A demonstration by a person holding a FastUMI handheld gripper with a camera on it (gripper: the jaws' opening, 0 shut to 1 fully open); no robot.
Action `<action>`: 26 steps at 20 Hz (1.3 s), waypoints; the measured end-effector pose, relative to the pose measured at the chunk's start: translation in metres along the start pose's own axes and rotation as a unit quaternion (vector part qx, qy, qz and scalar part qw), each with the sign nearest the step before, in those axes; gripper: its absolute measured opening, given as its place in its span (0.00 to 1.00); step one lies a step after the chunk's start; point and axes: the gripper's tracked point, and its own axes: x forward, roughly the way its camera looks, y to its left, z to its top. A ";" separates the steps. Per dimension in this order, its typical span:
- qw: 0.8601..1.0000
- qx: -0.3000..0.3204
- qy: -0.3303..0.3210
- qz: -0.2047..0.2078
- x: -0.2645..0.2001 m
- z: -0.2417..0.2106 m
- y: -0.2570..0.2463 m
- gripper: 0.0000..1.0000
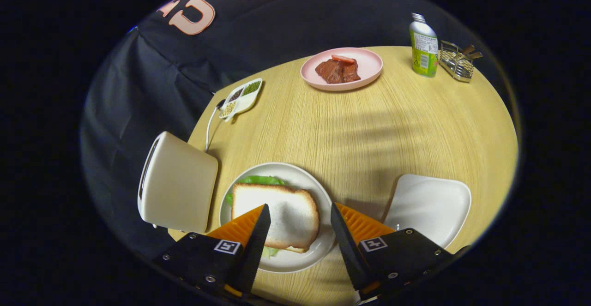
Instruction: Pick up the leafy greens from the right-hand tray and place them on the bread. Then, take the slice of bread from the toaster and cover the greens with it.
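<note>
**A:** Where does the claw point(298, 232) stand?

**B:** Spread wide and gripping nothing; the square slice of white toast bread point(281, 216) lies flat between and just ahead of its two fingers, neither finger touching it as far as I can tell.

**A:** And the greens?

**B:** The crinkled green lettuce leaves point(258, 180) peep out from under the slice on its far side (a scrap shows at the near side too); all of it rests on the round white plate point(323, 195). By my judgement both steps are done; what remains is backing off.

**A:** Room to move?

**B:** The cream toaster point(177, 187) sits just beside the plate, left of the claw; the empty white rounded tray point(429, 202) lies right, close to the right finger. Beyond the fingers the pale wooden tabletop point(369, 130) runs bare to the pink plate of meat point(341, 68); straight up or back looks safest.
</note>
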 end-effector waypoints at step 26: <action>0.837 -0.149 -0.514 -0.115 -0.355 0.239 0.036 0.98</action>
